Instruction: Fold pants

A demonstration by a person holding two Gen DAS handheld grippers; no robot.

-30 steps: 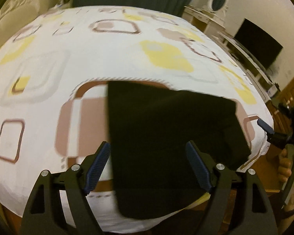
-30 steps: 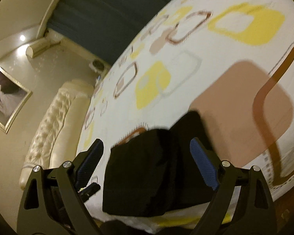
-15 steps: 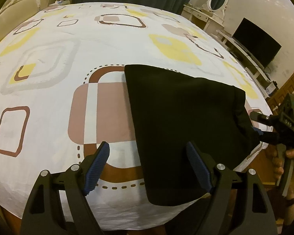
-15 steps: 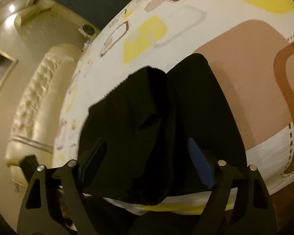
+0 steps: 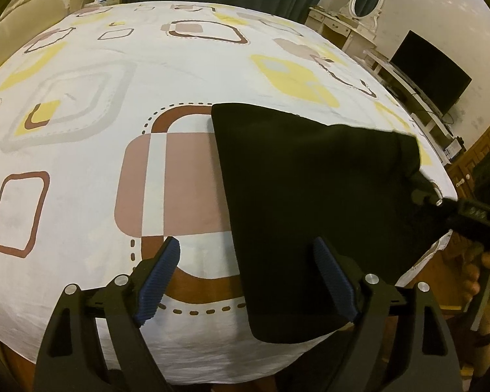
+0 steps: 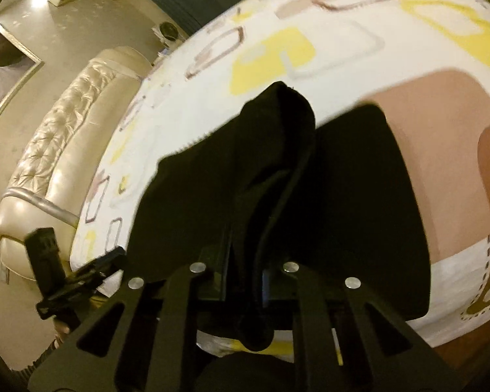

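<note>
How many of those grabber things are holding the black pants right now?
1. The right hand-held gripper is pinched shut on a bunched edge of the black pants. The left hand-held gripper is open over their near corner, gripping nothing.

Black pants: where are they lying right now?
In the left wrist view the black pants lie on the patterned bedspread near the bed's near right edge, right gripper pinching their right side, left gripper open over the near end.

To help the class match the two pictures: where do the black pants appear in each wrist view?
Left wrist view: black pants lie centre-right on the bedsheet, reaching the near edge.
Right wrist view: black pants fill the centre, bunched between the closed fingers.
Shared landmark: the pink-brown square beside the pants.
</note>
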